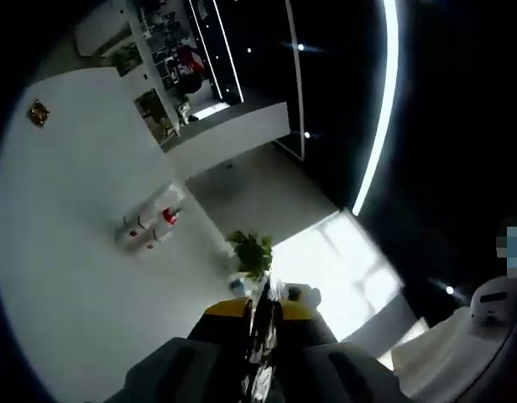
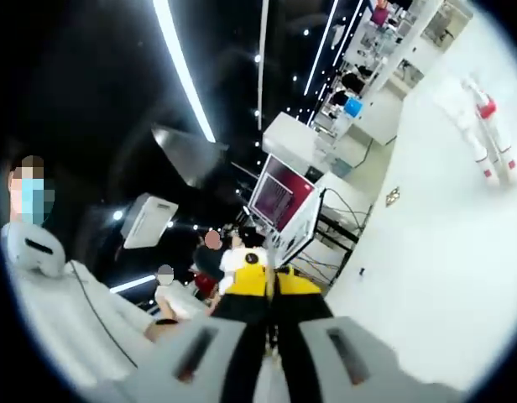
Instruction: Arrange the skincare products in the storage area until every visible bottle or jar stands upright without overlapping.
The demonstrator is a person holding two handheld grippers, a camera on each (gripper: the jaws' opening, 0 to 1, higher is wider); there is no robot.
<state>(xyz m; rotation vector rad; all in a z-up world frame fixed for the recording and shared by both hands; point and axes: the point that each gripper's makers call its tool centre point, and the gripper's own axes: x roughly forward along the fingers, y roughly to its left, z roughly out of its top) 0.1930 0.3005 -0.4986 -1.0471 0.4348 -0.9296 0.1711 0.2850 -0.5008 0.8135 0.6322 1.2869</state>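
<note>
Left gripper points across a pale floor, its yellow-tipped jaws pressed together on nothing; a potted plant sits just beyond them. Right gripper also has its jaws together, empty, aimed toward a red-screened monitor. Skincare products cannot be made out.

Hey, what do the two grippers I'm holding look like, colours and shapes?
Both look alike. The left gripper has two broad grey jaws rising from the bottom, turning black, with yellow tips pressed close together. The right gripper has the same grey bases, each with a dark slot, black middles and yellow tips. No cables or markings can be made out on either.
</note>
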